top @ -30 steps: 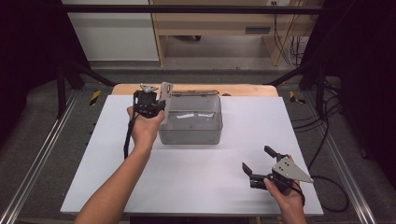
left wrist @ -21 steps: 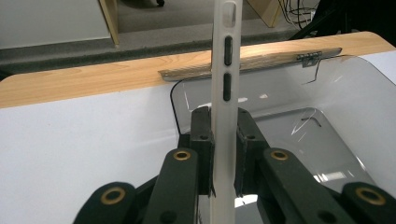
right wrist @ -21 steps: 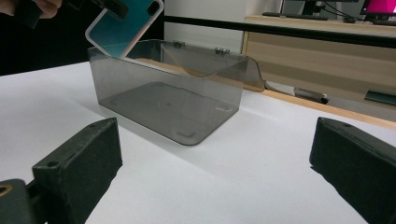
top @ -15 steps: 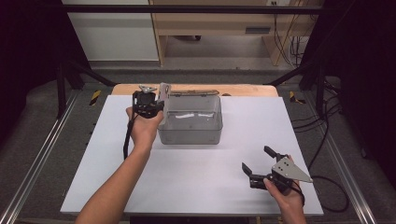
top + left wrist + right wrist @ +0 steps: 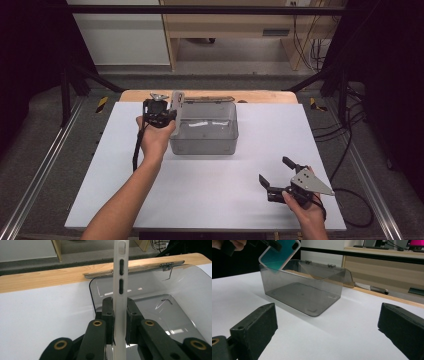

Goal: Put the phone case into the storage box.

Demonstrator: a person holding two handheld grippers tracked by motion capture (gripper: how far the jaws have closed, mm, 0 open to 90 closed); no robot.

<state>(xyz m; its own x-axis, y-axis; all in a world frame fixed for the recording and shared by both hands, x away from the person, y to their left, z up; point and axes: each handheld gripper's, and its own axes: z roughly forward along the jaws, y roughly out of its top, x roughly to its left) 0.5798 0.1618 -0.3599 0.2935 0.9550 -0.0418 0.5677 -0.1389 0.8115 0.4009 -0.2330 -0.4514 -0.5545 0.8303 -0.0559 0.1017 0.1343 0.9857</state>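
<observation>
the left gripper point(image 5: 165, 114) is clamping a phone case point(image 5: 120, 297) edge-on between its two black jaws, which are pressing on the case's flat faces from either side in the left gripper view. the case is sticking out beyond the jaw tips, away from the hand, so most of its length is lying past the gripper and a short part is running back between the jaws. in the high view the case point(image 5: 176, 100) is sitting at the far left corner of the clear box point(image 5: 204, 142), right over the box's left wall, with the left hand point(image 5: 156, 136) just beside that wall. in the right gripper view the case point(image 5: 280, 255) is hanging tilted above the box's point(image 5: 317, 290) near left corner, its lower corner dipping at the rim; whether it is touching the rim i cannot tell. its long axis is running from the gripper out toward the far edge of the table point(image 5: 100, 165) and slanting upward, with the camera-cutout end farthest from the jaws. the case is looking like a thin shell with a pale, translucent white rim, two dark slot-shaped button openings along the side edge, and a teal face with rounded corners. the box is smoky transparent plastic with its hinged lid lying open behind it. the right gripper point(image 5: 275, 177) is resting well apart near the table's front right, its jaws standing wide with nothing between them.
</observation>
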